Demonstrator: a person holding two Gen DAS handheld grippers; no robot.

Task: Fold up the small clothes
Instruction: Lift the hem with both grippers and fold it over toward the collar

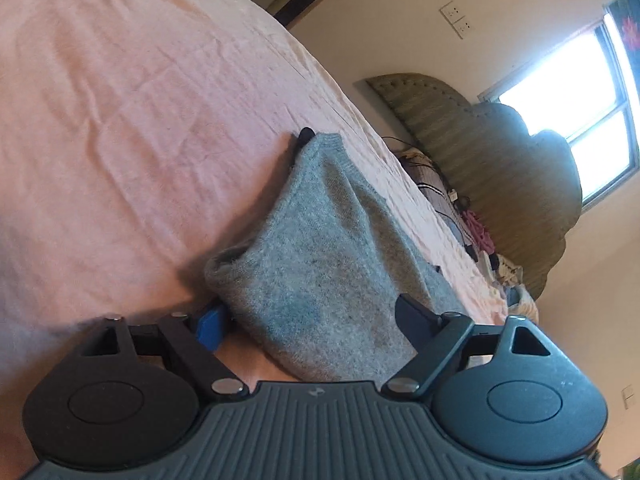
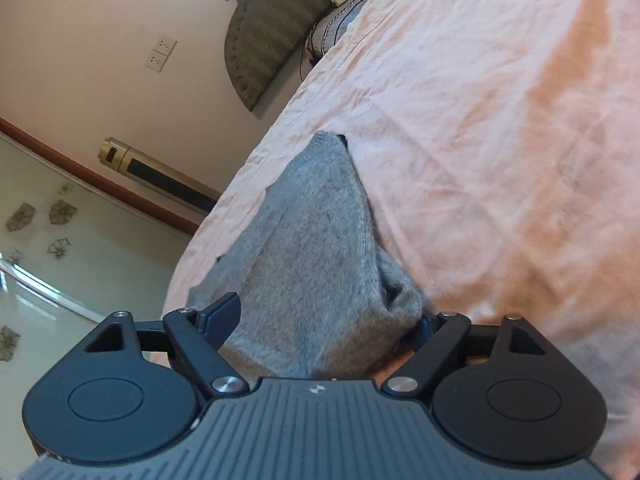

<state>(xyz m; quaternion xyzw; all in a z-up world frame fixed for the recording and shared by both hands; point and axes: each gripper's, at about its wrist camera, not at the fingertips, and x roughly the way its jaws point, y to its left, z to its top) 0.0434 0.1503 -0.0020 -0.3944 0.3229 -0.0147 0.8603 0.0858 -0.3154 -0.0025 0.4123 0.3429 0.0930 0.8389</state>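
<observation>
A small grey knitted sweater (image 1: 320,220) lies bunched in a long fold on the pink bedsheet (image 1: 120,120), its ribbed end pointing away from me. My left gripper (image 1: 310,316) stands wide at its near end, with one blue-padded finger (image 1: 210,324) half hidden beside the fabric and the other resting at its right side. In the right wrist view the same sweater (image 2: 316,220) runs up the sheet (image 2: 500,160). My right gripper (image 2: 324,320) straddles its near end with the jaws spread. The pads do not visibly pinch the knit.
The bed's edge falls to a pale floor (image 2: 40,300) on the left of the right wrist view, beside a gold tower unit (image 2: 156,170). A padded headboard (image 1: 500,168), cables and loose items (image 1: 476,228) sit at the bed's head under a bright window (image 1: 580,92).
</observation>
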